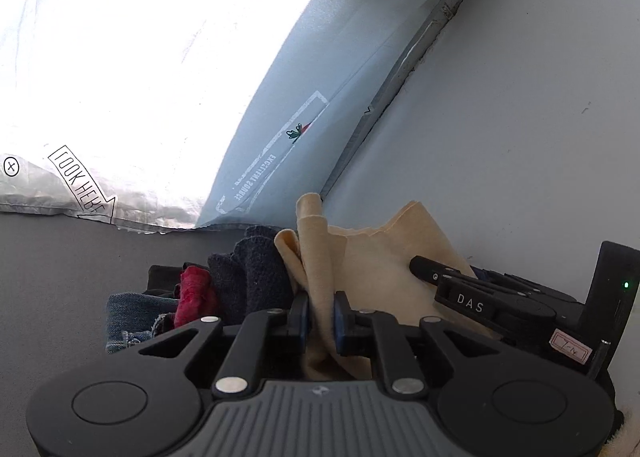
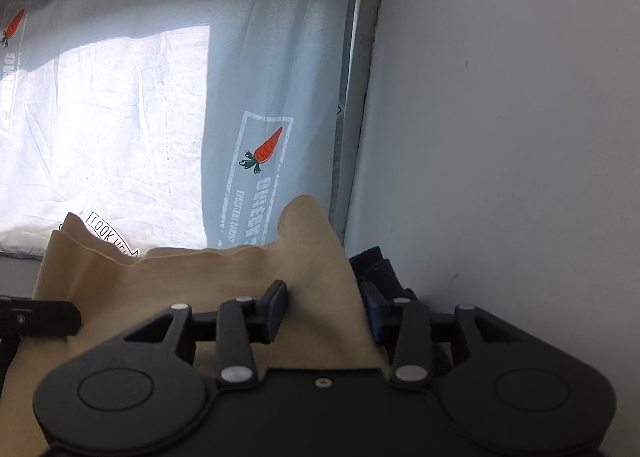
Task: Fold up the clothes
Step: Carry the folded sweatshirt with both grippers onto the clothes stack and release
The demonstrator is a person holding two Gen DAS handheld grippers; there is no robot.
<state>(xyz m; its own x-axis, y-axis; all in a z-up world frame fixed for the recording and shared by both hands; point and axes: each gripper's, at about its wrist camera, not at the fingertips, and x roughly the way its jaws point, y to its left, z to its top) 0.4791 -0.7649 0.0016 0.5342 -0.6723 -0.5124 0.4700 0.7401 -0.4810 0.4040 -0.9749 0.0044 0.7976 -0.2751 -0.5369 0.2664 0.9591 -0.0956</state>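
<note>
Two grippers are working one beige cloth (image 1: 384,257) beside a heap of dark clothes (image 1: 248,269) at the wall: the left gripper (image 1: 320,321) is pinching a bunched fold with its jaws nearly together, while the right gripper (image 2: 326,315) is standing partly open with the cloth's edge lying loose between its pads, unpressed. With only one side gripped, the free edge is likely sagging or slipping out, skewing the fold or snagging on the heap.
</note>
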